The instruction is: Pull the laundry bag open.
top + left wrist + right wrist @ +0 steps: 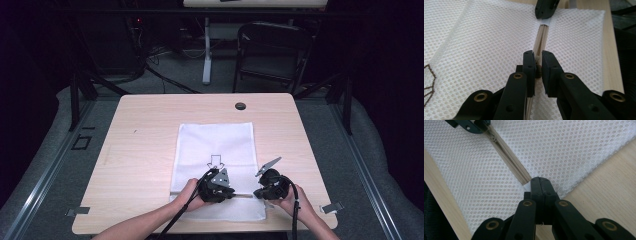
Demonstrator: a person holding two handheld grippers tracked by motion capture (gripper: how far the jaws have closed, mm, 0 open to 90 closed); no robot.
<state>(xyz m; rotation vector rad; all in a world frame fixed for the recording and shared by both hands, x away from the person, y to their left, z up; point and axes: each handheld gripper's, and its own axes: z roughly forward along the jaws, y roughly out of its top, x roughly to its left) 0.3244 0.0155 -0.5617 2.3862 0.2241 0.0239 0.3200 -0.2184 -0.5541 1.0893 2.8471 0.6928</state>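
The mesh bag (pixel 216 165) lies mid-table. The left gripper (pixel 537 68) is clamped on the zipper pull (pixel 538 71); the right gripper (pixel 540 185) pinches the zipper's (pixel 509 157) right end. Risk: the pull slips free, or slack mesh jams the slider.

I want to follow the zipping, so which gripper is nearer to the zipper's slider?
Left. The left gripper is shut on the slider; the right gripper pinches the far end of the zipper at the bag's edge.
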